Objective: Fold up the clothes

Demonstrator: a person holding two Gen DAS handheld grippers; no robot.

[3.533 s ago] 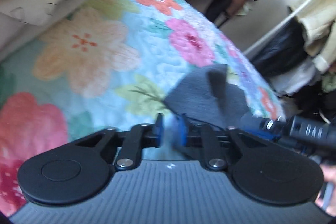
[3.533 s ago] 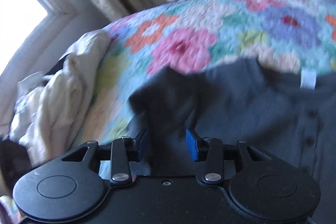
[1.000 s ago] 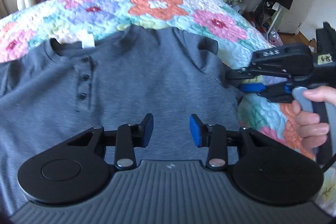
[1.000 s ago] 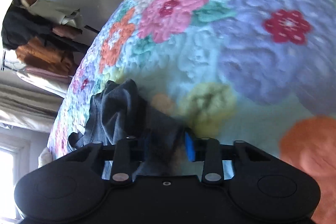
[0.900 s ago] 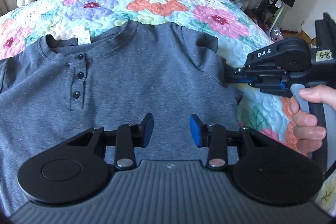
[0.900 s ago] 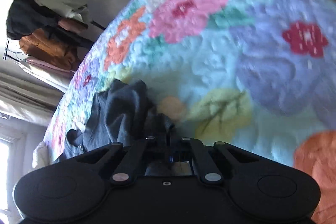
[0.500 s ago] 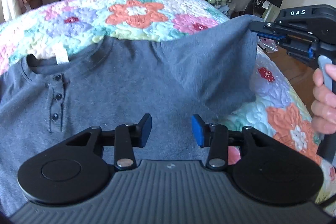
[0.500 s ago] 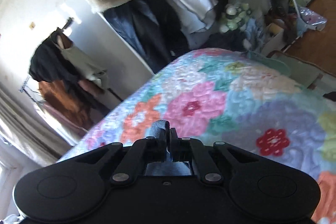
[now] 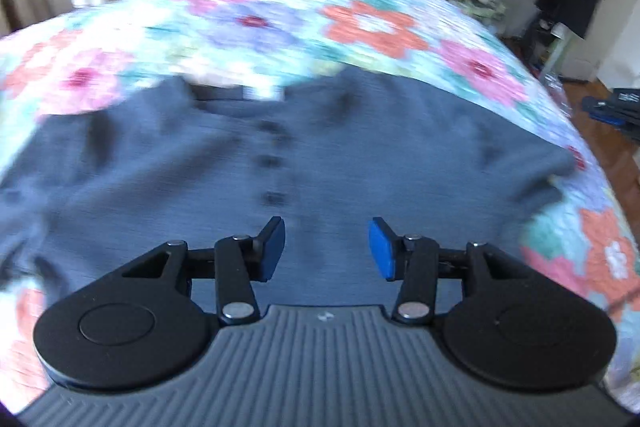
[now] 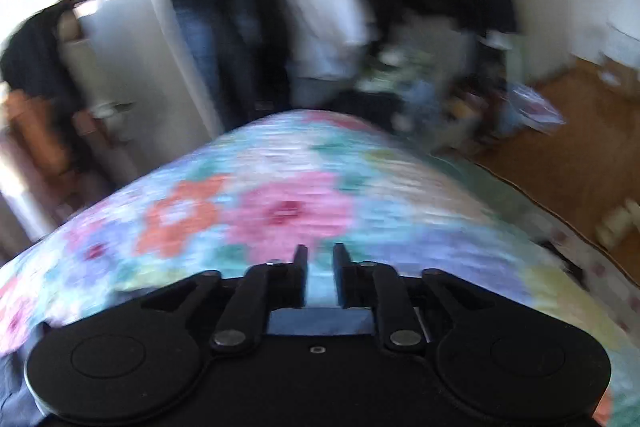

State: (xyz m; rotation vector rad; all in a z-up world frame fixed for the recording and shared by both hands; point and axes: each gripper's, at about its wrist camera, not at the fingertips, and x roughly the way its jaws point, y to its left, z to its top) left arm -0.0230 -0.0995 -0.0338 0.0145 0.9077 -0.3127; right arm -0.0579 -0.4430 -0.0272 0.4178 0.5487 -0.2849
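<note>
Left gripper (image 9: 326, 247) spread wide, empty, above the grey henley shirt (image 9: 320, 163) lying flat on the floral quilt (image 9: 360, 23); right gripper (image 10: 320, 277) over the quilt's edge, fingers narrowly parted, nothing between them.

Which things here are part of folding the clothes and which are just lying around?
Part of the job:
grey shirt
left gripper
right gripper

Just lying about:
floral quilt
hanging clothes
floor clutter
</note>
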